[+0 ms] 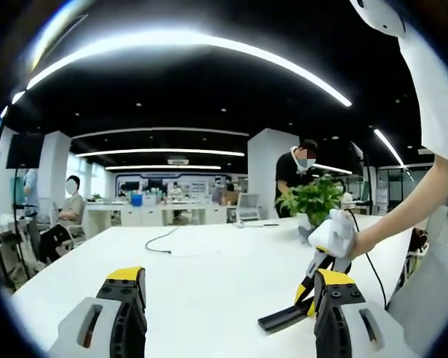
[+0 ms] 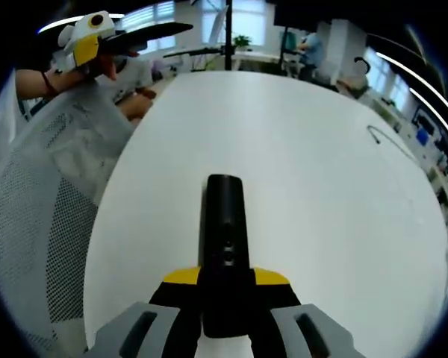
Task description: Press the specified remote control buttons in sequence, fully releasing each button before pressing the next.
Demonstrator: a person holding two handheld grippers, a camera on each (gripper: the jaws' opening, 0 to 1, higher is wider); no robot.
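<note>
In the left gripper view, the left gripper [image 1: 228, 298] hangs over the white table [image 1: 209, 276] with its jaws spread wide and nothing between them. To its right, the right gripper [image 1: 308, 292] pinches a black remote control [image 1: 284, 318], and behind it stands a potted plant [image 1: 313, 200] in a pot whose contents are hidden. In the right gripper view, the remote control [image 2: 224, 253] juts forward from the right gripper [image 2: 225, 294], clamped between its jaws above the table [image 2: 321, 186].
</note>
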